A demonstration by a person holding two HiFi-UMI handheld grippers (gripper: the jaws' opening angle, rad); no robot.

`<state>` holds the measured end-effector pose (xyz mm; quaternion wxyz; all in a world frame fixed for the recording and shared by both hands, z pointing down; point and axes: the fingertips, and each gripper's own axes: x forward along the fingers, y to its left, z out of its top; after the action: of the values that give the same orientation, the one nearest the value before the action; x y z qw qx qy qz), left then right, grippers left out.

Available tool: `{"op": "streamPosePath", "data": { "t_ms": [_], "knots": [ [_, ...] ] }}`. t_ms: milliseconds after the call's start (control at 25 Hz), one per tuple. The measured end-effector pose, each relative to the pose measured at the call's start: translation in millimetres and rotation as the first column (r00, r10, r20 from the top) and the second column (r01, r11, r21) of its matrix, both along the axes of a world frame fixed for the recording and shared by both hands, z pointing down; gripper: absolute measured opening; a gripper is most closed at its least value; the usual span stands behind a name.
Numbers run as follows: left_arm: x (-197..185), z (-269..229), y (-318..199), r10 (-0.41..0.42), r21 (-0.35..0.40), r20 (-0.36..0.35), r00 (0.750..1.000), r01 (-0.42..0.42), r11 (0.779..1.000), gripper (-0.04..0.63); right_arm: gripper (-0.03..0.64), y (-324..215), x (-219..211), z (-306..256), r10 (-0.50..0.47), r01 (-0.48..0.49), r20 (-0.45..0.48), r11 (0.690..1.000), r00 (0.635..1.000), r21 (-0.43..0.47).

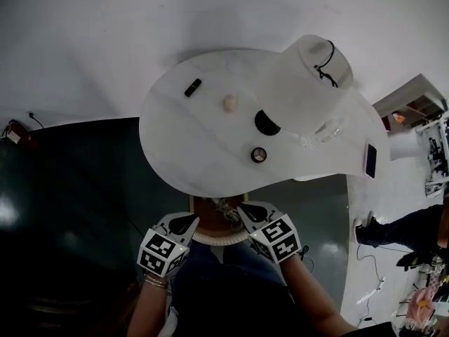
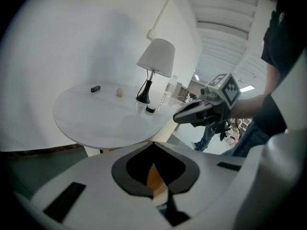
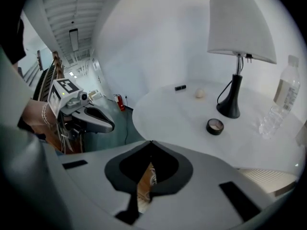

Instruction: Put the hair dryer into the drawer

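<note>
Left gripper jaws pressed together, right gripper jaws likewise, round table ahead

Your head view shows the white table bright at upper centre, the dark floor dim at lower left. Both gripper views bend toward black corners; ceiling strip lights glare in the right one's upper left.

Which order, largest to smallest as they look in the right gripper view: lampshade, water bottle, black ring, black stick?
1. lampshade
2. water bottle
3. black ring
4. black stick, also the farthest away
</note>
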<state>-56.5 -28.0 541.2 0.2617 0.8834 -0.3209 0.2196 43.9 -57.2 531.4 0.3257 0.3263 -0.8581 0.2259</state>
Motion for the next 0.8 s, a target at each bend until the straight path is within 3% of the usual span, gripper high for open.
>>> {"op": "streamPosePath", "data": {
  "t_ms": [160,320,800],
  "knots": [
    [13,-26,-9,-0.049,0.019,-0.053,0.997,0.050,0.999,0.012,0.018,-9,13,-27,-0.012,0.010,0.048,0.999,0.999,0.045],
    [20,-57,-21,-0.063,0.092,-0.063,0.996,0.068,0.993,0.012,0.018,-19,21,-54,-0.023,0.014,0.099,0.996,0.995,0.093],
    [18,-154,-68,-0.079,0.293,-0.097,0.992,0.104,0.950,0.012,0.018,-62,37,-135,-0.037,-0.015,0.215,0.973,0.976,0.232]
  ]
}}
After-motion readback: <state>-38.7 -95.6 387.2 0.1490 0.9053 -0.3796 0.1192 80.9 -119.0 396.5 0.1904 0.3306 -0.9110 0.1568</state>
